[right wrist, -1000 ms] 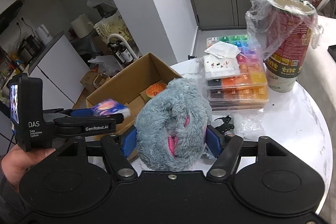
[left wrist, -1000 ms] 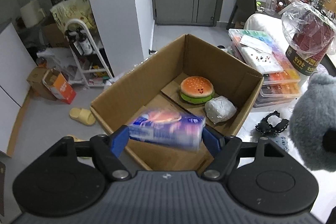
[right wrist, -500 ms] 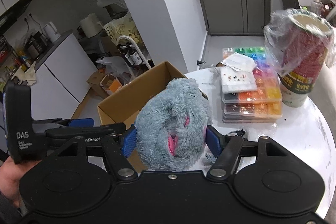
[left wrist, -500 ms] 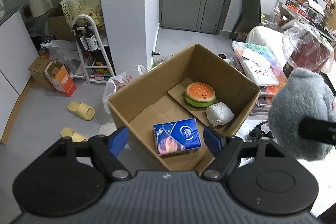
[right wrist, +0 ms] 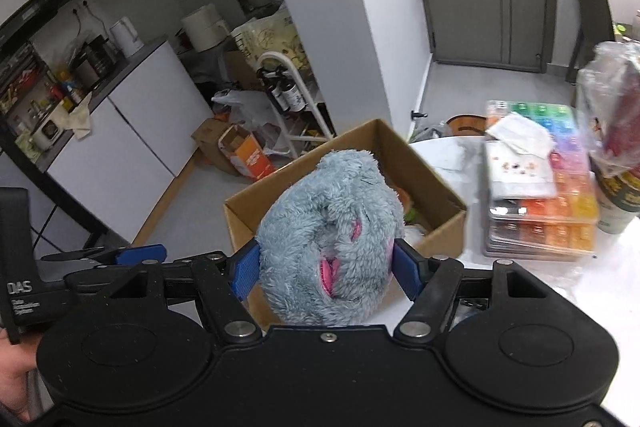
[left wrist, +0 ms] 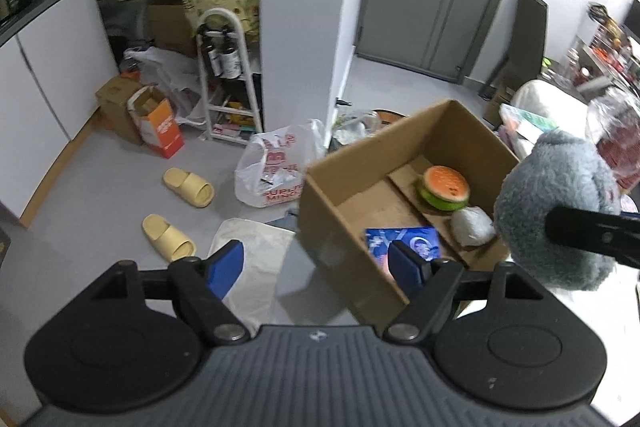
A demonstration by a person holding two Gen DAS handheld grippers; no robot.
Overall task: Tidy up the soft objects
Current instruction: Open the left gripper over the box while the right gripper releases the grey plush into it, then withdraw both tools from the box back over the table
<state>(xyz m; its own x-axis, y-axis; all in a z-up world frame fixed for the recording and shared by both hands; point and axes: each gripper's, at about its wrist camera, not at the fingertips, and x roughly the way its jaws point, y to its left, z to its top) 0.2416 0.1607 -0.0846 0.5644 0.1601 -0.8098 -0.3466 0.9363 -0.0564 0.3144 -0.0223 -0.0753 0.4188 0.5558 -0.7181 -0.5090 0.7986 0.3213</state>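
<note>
- The grey plush toy [right wrist: 332, 239] is being pinched between the blue pads of the right gripper [right wrist: 326, 267], just above the near edge of the cardboard box [right wrist: 444, 227].
- The left gripper [left wrist: 316, 263] is being held spread, with nothing between its pads.
- Ahead and to the right of it, a blue tissue pack [left wrist: 400, 237], a burger toy [left wrist: 443, 187] and a white bundle [left wrist: 472, 225] are lying inside the box.

"DAS" stands in white on the black left hand-held gripper [right wrist: 140, 254]; smaller lines beneath it are too blurred to read.
</note>
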